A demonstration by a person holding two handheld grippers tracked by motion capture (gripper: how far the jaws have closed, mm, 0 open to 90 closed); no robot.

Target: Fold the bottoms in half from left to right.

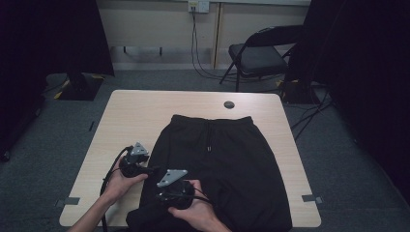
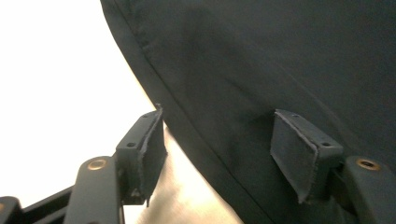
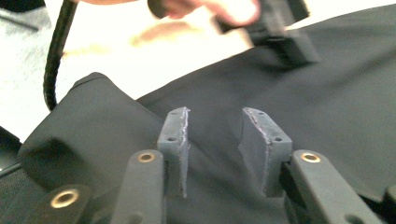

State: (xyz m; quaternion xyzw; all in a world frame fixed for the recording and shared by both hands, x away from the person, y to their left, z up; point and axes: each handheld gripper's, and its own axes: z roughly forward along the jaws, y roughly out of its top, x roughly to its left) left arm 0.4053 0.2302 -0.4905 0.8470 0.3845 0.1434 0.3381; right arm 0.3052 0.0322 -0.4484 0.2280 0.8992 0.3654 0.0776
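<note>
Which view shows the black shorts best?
The high view: the whole shorts lie flat on the table, waistband and drawstring visible. The left gripper view has one edge, the right gripper view a folded corner.

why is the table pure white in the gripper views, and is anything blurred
Left gripper view: the light wooden table is blown out beside the dark black fabric shorts. Right gripper view: same glare; the other hand and its gripper are smeared. High view: dim but evenly lit.
</note>
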